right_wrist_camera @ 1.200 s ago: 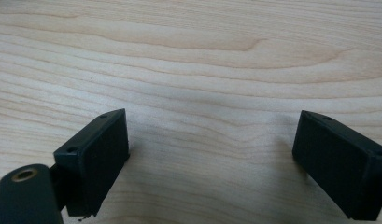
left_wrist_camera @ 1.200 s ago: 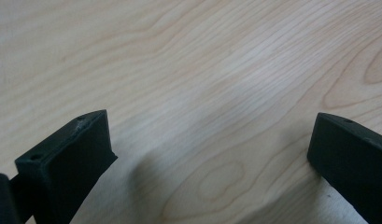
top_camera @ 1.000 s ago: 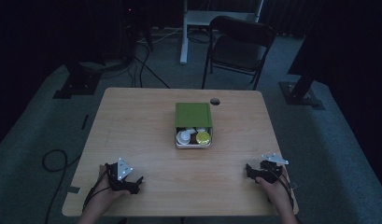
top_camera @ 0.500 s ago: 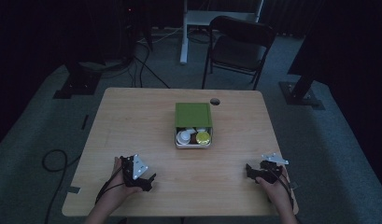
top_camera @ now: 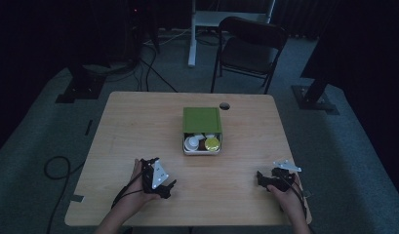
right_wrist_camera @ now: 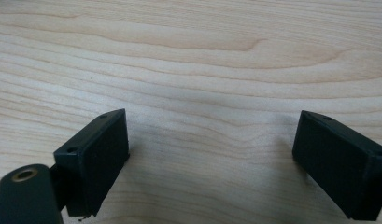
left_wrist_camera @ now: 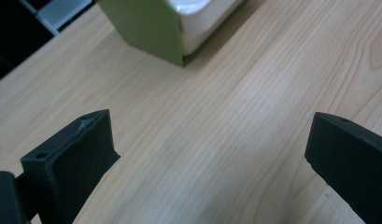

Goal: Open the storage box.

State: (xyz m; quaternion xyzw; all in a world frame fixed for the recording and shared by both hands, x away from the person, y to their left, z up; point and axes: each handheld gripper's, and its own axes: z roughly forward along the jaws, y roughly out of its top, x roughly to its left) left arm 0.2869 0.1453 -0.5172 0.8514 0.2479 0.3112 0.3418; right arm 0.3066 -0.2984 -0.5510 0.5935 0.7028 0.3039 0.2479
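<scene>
The green-lidded box (top_camera: 202, 130) sits near the middle of the surface (top_camera: 129, 126), its lid slid back so the near end is open, with a white tub (top_camera: 192, 143) and a yellow-capped one (top_camera: 212, 143) showing inside. The left gripper (top_camera: 169, 187) hangs short of the box and off to its left, tipped toward it, jaws spread wide with nothing between them. The box's near corner (left_wrist_camera: 156, 28) stands at the top of the left gripper view. The right gripper (top_camera: 260, 177) rests low on the surface, short of the box and to its right, jaws likewise wide apart over bare wood.

To my eye the reach for the box is just starting. I'd bring the left gripper in level with the box's open end, keep the jaws wide until they straddle whatever is picked, and steady the box with the right gripper so it doesn't skid.
</scene>
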